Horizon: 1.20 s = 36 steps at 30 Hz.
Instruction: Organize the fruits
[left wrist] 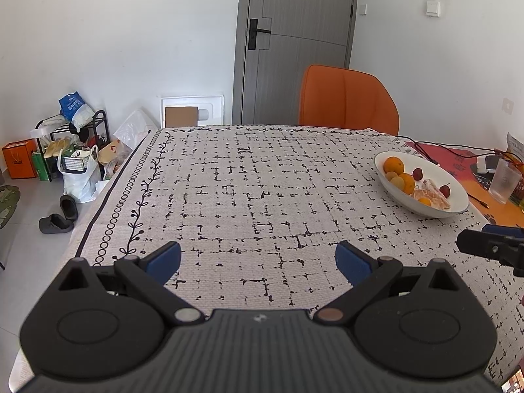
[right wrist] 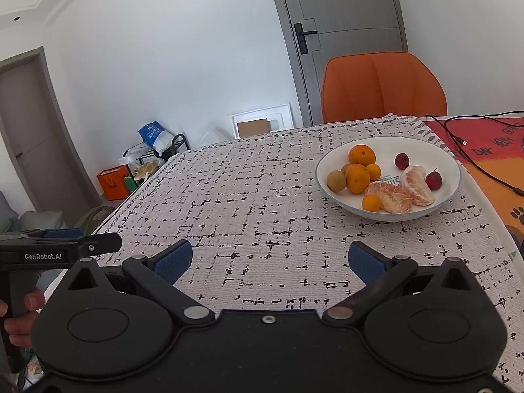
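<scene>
Nearest, the left gripper [left wrist: 258, 262] and right gripper [right wrist: 270, 262] hover over the patterned worktop [right wrist: 262, 196], both released and empty (blue pads spread wide). Beyond, the white bowl [right wrist: 453, 167] holds oranges [right wrist: 362, 155], peeled segments and small red fruits; behind stands an orange chair [right wrist: 383, 85].

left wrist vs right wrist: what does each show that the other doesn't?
Left wrist only: drinking glass, slippers on the floor.
Right wrist only: second door at left, a hand on the left gripper's handle.
Both: white bowl of fruit, orange chair, patterned tablecloth, both grippers open: left gripper, right gripper.
</scene>
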Available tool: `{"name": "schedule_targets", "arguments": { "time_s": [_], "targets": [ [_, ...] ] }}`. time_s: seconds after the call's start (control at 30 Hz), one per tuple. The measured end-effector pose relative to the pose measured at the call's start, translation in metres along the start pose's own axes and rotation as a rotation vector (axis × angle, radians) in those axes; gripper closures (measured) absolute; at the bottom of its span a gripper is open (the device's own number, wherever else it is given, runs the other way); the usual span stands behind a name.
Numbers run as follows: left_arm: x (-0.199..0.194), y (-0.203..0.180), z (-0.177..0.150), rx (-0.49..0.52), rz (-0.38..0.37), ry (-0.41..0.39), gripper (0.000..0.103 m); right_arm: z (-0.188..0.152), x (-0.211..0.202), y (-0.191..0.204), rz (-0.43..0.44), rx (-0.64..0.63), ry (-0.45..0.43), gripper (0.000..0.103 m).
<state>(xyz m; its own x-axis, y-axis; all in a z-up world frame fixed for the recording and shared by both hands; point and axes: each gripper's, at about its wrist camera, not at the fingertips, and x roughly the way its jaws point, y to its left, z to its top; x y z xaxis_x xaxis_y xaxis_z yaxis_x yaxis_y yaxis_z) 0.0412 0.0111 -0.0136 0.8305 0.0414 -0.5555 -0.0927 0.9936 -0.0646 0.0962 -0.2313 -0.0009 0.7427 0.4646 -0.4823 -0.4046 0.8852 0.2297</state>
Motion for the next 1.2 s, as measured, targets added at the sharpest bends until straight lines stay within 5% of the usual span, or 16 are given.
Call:
{"name": "schedule_targets", "arguments": {
  "time_s": [1.2],
  "targets": [
    [0.0006,-0.0027,0.0000,0.005,-0.005,-0.003,0.003,-0.0018,0.0020,0.0002,0.000,-0.001,0.007,0.000]
  ]
}}
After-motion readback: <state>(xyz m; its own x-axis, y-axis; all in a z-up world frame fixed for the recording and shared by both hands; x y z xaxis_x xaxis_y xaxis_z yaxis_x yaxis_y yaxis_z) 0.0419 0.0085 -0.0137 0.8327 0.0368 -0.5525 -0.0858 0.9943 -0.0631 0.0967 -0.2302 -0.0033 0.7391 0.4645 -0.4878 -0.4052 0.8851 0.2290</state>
